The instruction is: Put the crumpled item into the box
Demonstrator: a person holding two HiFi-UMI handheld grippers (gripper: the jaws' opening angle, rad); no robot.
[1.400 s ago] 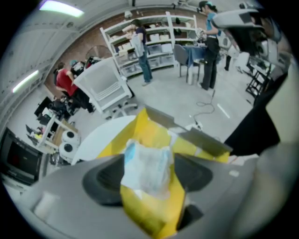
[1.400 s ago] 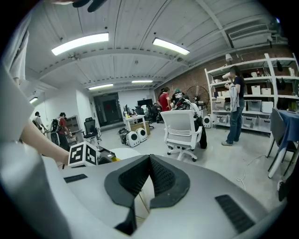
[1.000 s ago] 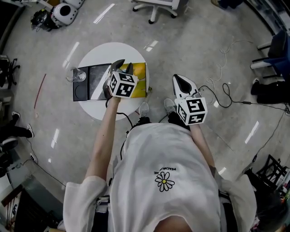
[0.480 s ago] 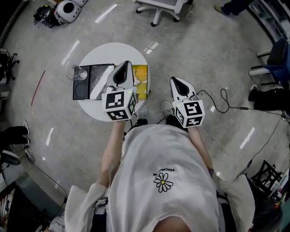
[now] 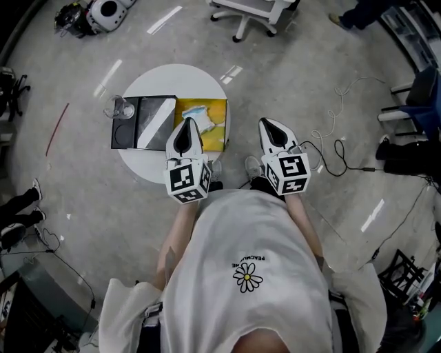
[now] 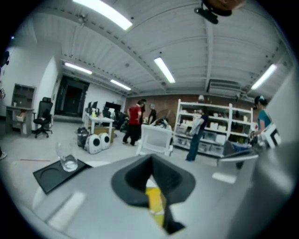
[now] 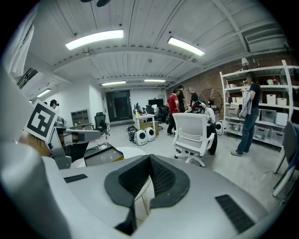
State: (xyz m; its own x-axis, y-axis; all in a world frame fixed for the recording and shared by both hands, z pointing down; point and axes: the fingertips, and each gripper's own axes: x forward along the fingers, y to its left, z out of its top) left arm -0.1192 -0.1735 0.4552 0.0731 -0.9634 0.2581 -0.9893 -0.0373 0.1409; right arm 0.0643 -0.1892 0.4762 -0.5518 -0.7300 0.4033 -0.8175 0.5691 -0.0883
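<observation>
A yellow box (image 5: 217, 110) lies open on the round white table (image 5: 148, 169), and a crumpled white and blue item (image 5: 195, 113) rests inside it. My left gripper (image 5: 187, 123) hovers at the table's near edge, just short of the box, shut with nothing between its jaws. In the left gripper view the closed jaws (image 6: 152, 163) leave only a sliver of the yellow box (image 6: 154, 200) showing below them. Off the table, to its right and over the floor, my right gripper (image 5: 269, 123) is shut and empty; its closed jaws (image 7: 149, 161) point toward the room.
A black tray (image 5: 124, 134) with a drinking glass (image 5: 120, 109) and a silvery flat lid (image 5: 155, 120) lie left of the box. An office chair (image 5: 244, 10) stands beyond the table, cables (image 5: 337, 145) trail on the floor at right. People and shelves (image 6: 219, 135) stand farther off.
The left gripper has drawn back from over the box toward the person and its jaws have closed. The crumpled item now shows lying in the box. The right gripper has barely moved.
</observation>
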